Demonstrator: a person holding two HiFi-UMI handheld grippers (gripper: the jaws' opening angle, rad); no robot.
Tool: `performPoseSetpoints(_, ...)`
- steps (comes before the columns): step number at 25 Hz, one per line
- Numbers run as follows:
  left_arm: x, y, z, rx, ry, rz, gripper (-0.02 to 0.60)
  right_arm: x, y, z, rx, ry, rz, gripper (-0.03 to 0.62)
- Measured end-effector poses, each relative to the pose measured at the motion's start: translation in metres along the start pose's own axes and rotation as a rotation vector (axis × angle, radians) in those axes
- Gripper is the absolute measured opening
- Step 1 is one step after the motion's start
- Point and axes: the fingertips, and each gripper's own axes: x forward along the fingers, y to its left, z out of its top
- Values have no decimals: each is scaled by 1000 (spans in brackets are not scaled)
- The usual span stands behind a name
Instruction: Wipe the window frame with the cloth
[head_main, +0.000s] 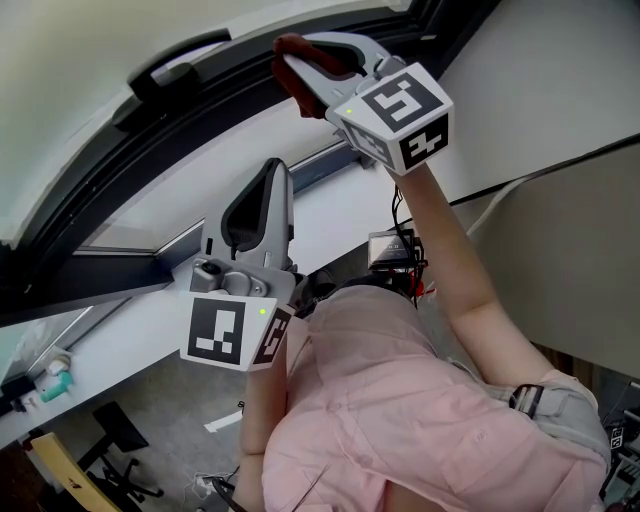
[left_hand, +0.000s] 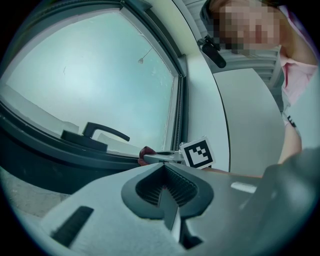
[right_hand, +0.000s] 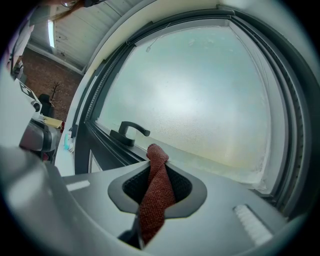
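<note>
The cloth (right_hand: 155, 200) is held clamped in the right gripper (head_main: 308, 68), with its tip at the frame (head_main: 150, 135). The frame's dark rail runs leftward past the handle (right_hand: 131, 131). The left gripper (head_main: 262, 200) (jaws together, nothing between them) is held lower, apart from the cloth.

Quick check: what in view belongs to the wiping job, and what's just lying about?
Job: cloth, pinched in right tool; dark window frame.
Lying about: left tool, shut and empty; window handle; teal bottle on the sill.
</note>
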Motion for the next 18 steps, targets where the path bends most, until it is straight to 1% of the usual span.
performPoseSetpoints(14,-3,0,-2,-13,2,12,-3,0,1,1,-1,-21,-2,61)
performPoseSetpoints(18,-3,1,-2,-17,3,15,-3,-1,1,1,-32,-7,4,61)
